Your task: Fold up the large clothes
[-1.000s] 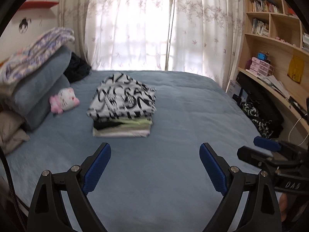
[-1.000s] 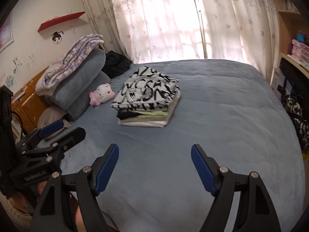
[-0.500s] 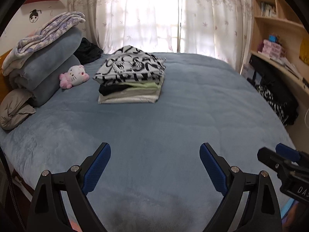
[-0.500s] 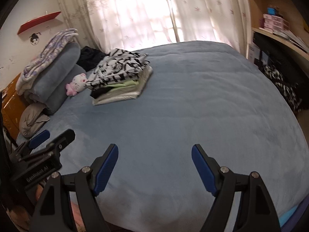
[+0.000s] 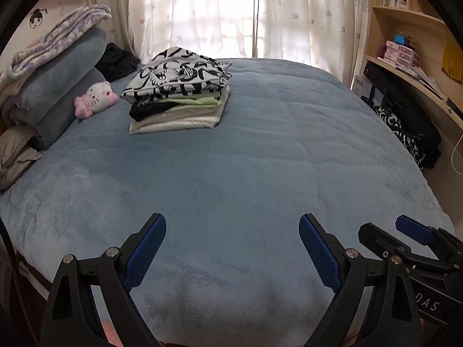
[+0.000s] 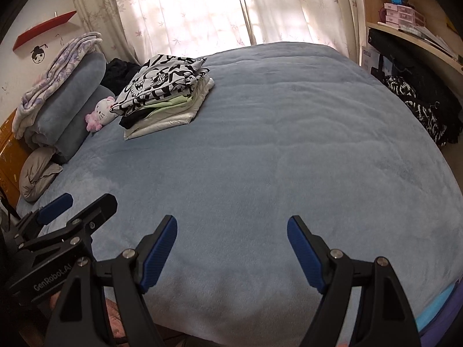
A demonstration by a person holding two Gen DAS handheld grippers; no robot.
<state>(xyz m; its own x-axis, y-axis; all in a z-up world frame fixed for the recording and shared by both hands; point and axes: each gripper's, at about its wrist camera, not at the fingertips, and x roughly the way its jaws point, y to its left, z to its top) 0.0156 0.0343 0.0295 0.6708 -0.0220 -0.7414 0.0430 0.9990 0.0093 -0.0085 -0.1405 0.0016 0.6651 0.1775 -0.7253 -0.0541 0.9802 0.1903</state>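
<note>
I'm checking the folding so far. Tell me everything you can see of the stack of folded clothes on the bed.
The stack of folded clothes lies on the blue bedspread, toward the far left side near the curtains. On top is a white garment with bold black print, its edges slightly rumpled. Under it lie a black piece, a pale green one and glossy white layers at the bottom. The layers are roughly aligned, the pile flat and stable. A pink and white plush toy lies to its left, apart from it. Neither gripper touches it.

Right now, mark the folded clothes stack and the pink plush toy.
folded clothes stack (image 5: 179, 86), left wrist view, on the black-and-white top garment.
pink plush toy (image 5: 97, 95), left wrist view, on its white face.
</note>
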